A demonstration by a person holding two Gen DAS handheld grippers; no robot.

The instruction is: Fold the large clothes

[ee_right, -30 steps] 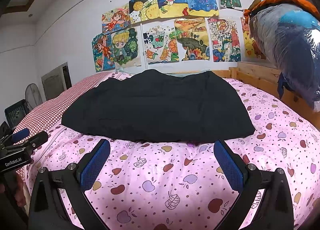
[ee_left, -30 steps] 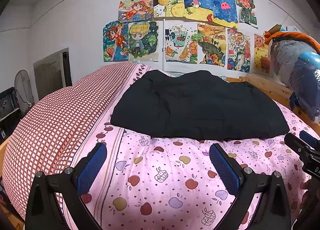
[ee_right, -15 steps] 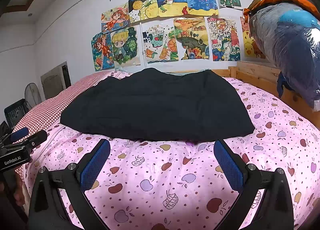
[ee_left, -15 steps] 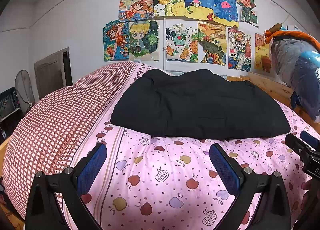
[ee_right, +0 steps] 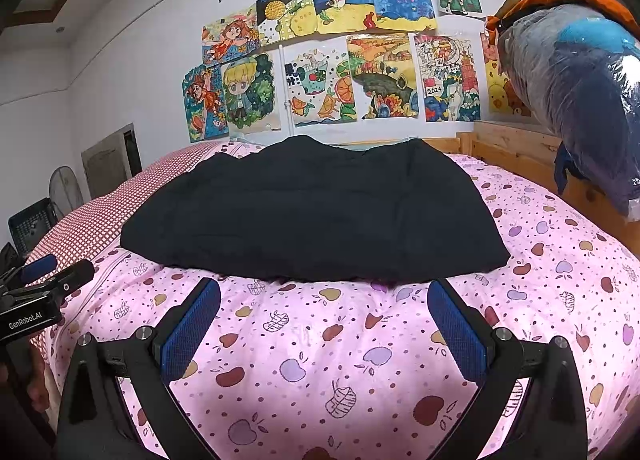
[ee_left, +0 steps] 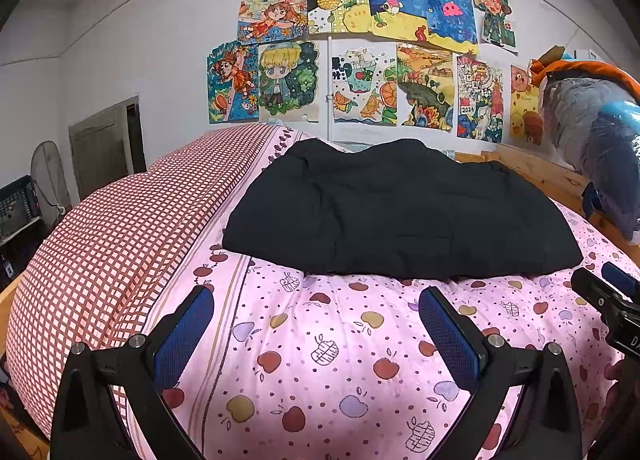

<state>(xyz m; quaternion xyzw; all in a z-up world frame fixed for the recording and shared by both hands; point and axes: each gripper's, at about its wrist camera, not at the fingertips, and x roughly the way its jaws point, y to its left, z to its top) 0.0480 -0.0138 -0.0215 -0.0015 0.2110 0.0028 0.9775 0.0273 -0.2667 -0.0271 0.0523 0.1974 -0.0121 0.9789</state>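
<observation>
The black, soft-looking garment [ee_left: 396,215] lies spread across the middle of the pink apple-print bedcover [ee_left: 320,348], already a broad flat slab with its near edge facing me and a slightly humped far edge towards the wall. I judge it partly folded, with more halving to come.

My left gripper [ee_left: 320,336] hangs just short of that near edge, blue pads wide apart, nothing between them. My right gripper [ee_right: 326,330] sits the same way, jaws spread, empty, aimed at the near edge right of centre. In each view I can see the other tool poking in from the side.

Here is my worry: the cloth is dark and gives almost no contrast, so I cannot tell how many layers that near edge has. If I pinch only the top layer, the fold peels apart as I lift. Pinch too deep and I drag the bedcover up with it.

The two grips must also rise evenly, or the slab skews towards the red-and-white checked quilt [ee_left: 120,244] on the left. On the right, a plastic-wrapped bundle [ee_right: 580,99] overhangs the wooden bed rail [ee_right: 516,151]; a wide swing could clip it.
</observation>
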